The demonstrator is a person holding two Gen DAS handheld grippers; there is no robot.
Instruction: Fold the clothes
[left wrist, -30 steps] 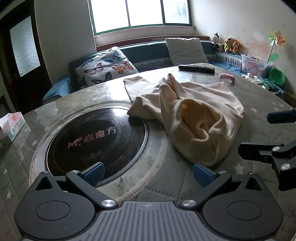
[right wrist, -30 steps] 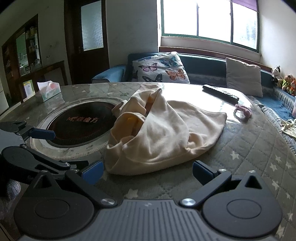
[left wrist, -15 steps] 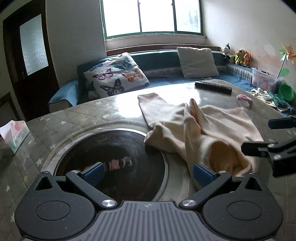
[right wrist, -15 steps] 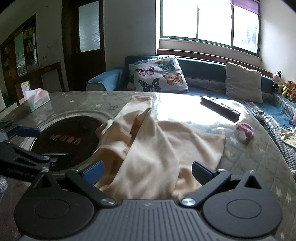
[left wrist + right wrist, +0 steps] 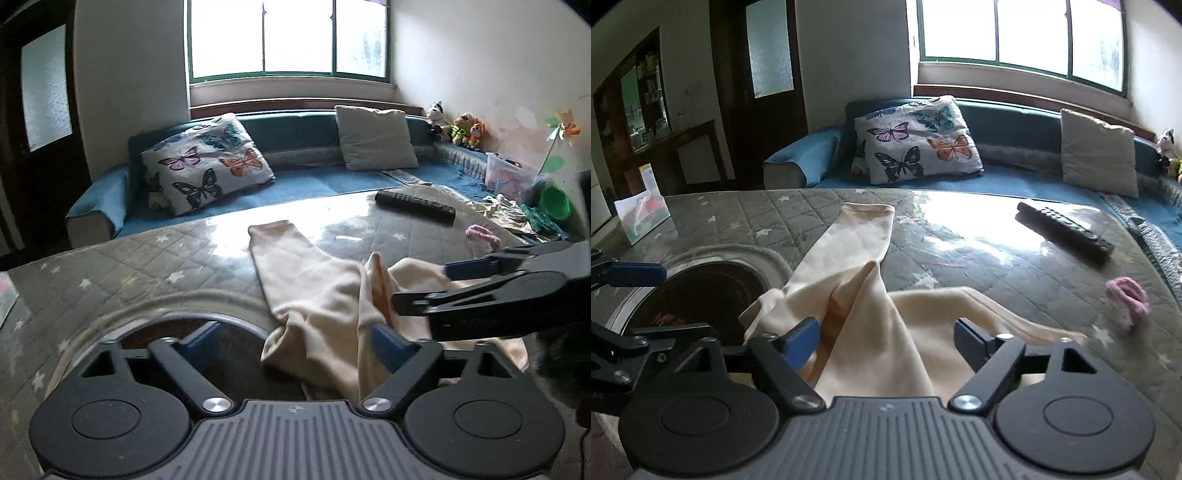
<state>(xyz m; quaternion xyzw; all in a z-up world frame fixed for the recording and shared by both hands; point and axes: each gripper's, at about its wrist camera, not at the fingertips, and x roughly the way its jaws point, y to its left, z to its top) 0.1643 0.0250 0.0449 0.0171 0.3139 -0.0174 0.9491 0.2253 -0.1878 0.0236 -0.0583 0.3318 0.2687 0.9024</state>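
Both grippers, left (image 5: 291,341) & right (image 5: 886,339), jaws apart over cream garment (image 5: 871,306) on quilted table (image 5: 997,266); sofa (image 5: 1015,177) behind, no legible text.

No lettering can be read anywhere. Reddish marks on the dark round inset (image 5: 713,291) in the quilted table, just left of the cream garment (image 5: 864,306), are too blurred and cut off to make out.
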